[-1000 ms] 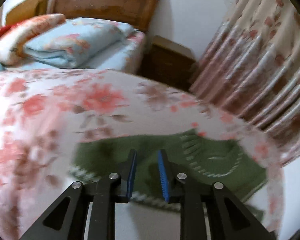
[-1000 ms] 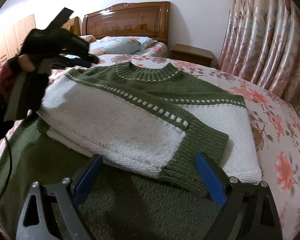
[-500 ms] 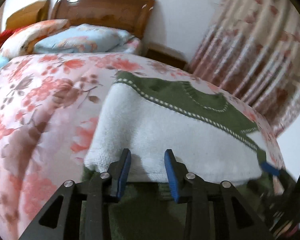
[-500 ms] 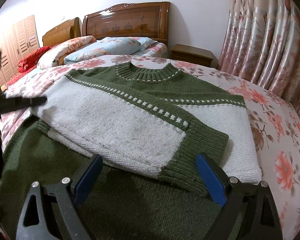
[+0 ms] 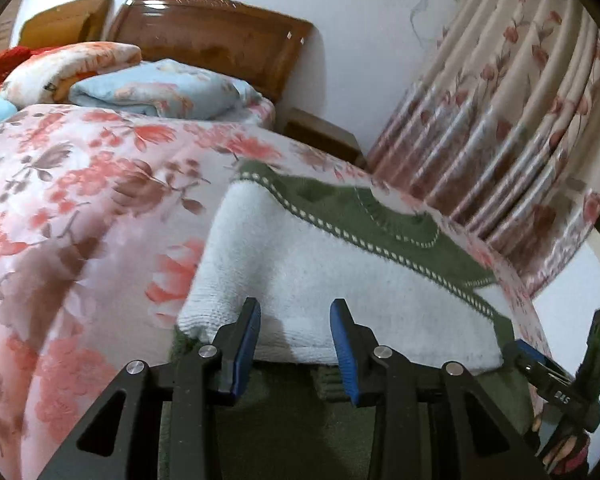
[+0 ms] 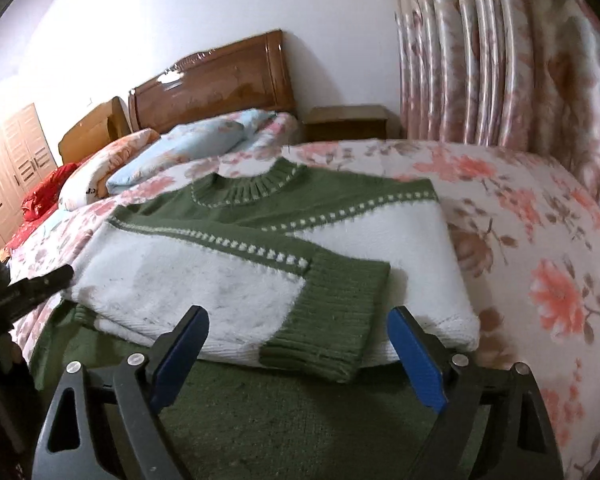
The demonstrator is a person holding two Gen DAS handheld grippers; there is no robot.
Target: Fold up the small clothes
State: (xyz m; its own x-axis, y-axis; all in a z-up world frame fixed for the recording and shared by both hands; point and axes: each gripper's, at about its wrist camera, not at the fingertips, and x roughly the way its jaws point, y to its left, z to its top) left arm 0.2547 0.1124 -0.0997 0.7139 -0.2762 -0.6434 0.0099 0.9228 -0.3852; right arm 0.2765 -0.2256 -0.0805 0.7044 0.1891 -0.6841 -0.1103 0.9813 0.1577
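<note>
We see the bed (image 6: 540,216) filling most of both views, its floral quilt (image 5: 80,208) spreading wide and bare to the left of the sweater (image 6: 204,280) and to its right toward the curtain (image 6: 500,52). The curtain hangs close along the bed's right edge, and the wall (image 6: 180,8) and wooden headboard (image 6: 220,76) close off the far end, with pillows (image 5: 156,88) stacked before the headboard and a nightstand (image 6: 346,122) in the corner. The sweater, green and white, lies flat on the quilt with its collar (image 6: 248,186) toward the headboard; both sleeves are folded across the white chest, the top one ending in a green cuff (image 6: 336,320) that lies on the fold near us. The green lower body stretches toward us under both grippers. Our right gripper (image 6: 300,356) is spread wide and holds nothing, its blue pads to either side of the cuff, and we cannot tell whether they touch the knit. Our left gripper (image 5: 296,348) is partly spread, empty, at the near left edge of the white fold, pads just short of it. In the left view the right gripper (image 5: 556,376) shows at the far right edge.
</note>
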